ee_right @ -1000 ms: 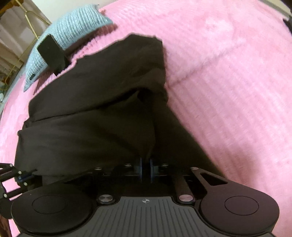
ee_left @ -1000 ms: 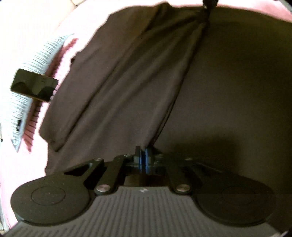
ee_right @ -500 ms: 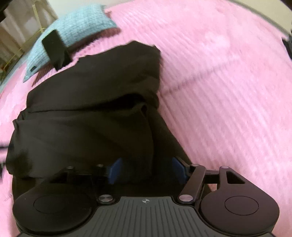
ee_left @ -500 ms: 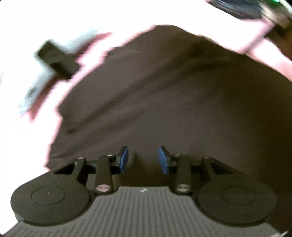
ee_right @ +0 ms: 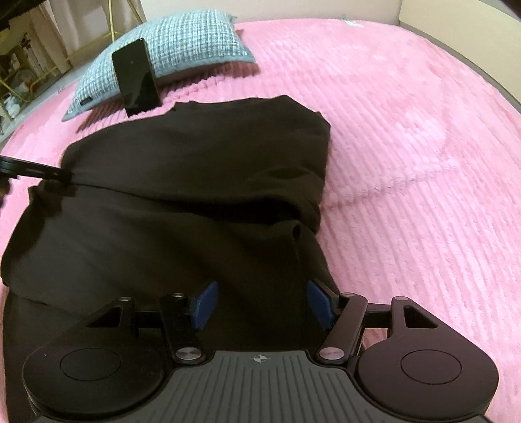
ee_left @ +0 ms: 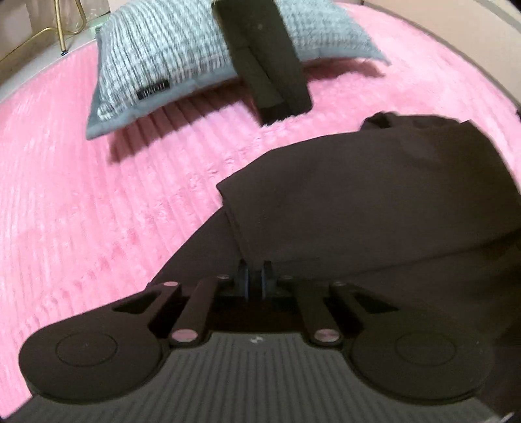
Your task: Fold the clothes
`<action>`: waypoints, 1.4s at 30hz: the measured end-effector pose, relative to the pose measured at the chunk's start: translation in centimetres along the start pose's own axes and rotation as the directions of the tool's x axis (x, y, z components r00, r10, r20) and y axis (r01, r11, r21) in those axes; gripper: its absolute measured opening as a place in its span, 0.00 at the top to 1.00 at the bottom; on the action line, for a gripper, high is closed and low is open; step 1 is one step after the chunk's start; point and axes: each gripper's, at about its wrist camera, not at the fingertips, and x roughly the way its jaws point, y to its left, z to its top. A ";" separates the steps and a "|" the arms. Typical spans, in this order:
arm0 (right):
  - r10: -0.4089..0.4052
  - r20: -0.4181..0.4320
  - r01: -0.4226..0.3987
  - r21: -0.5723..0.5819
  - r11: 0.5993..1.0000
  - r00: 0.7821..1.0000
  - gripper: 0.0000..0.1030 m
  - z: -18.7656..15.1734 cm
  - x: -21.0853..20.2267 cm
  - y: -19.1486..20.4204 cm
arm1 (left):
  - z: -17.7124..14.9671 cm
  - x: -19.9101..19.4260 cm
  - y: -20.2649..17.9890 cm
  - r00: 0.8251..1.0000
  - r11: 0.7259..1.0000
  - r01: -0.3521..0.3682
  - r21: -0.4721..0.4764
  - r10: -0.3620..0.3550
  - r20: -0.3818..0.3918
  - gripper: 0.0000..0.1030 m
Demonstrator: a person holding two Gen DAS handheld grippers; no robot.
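Observation:
A dark brown garment (ee_right: pixel 195 179) lies folded over on the pink bedspread (ee_right: pixel 407 130). My left gripper (ee_left: pixel 255 276) is at its left edge, jaws closing tight, with a fold of the garment (ee_left: pixel 374 195) pinched between the pads. In the right wrist view that left gripper (ee_right: pixel 35 170) reaches in from the far left and touches the cloth's edge. My right gripper (ee_right: pixel 262 304) is open over the near right part of the garment. Its blue pads (ee_right: pixel 205 304) stand wide apart with cloth lying loose below them, not pressed.
A grey-white woven pillow (ee_right: pixel 189 42) lies at the back left, with a black phone (ee_right: pixel 136 81) leaning against it. Both show close ahead in the left wrist view: pillow (ee_left: pixel 169 48), phone (ee_left: pixel 267 58). Gold furniture legs (ee_left: pixel 65 29) stand beyond the bed. Bare pink bedspread (ee_left: pixel 97 195) spreads on both sides.
The left gripper let go, opened, swung left and rolled, then shut again on the garment's left fold. The right gripper opened and released the cloth, which now lies on the bed.

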 end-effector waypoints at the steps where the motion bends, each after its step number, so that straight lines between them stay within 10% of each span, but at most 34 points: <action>1: -0.004 0.002 0.004 -0.002 1.000 1.000 0.38 0.1 -0.2 0.0 | -0.2 -1.2 -0.2 1.000 1.000 -0.001 0.012 0.001 0.003 0.96; 11: 0.021 0.010 -0.021 -0.046 0.999 1.000 0.29 1.5 -0.5 0.9 | -1.5 -1.2 1.8 0.995 0.995 -0.100 -0.015 0.099 -0.021 0.70; 18: 0.035 0.001 -0.035 -0.039 0.999 0.999 0.29 1.6 0.2 1.5 | 0.8 -1.5 3.3 0.998 0.990 0.012 -0.139 -0.004 0.060 0.51; 20: 0.037 0.006 -0.036 -0.042 0.998 0.999 0.29 1.6 0.0 1.7 | 1.5 0.4 4.2 0.998 0.978 0.059 -0.200 -0.055 0.025 0.52; 23: 0.028 0.013 -0.027 -0.058 0.998 1.000 0.29 1.4 -0.4 1.9 | 1.7 2.0 4.9 0.995 0.960 0.101 -0.260 -0.101 0.014 0.83; 30: -0.002 0.001 0.002 -0.014 1.000 1.000 0.29 0.9 -0.8 0.8 | -0.1 -0.6 1.4 0.976 0.981 -0.193 -0.010 0.193 0.097 0.67; 42: 0.210 0.113 -0.210 -0.014 0.978 0.971 0.29 5.6 2.5 1.4 | -3.7 1.0 -1.4 0.995 0.981 -0.101 0.163 0.101 0.009 0.64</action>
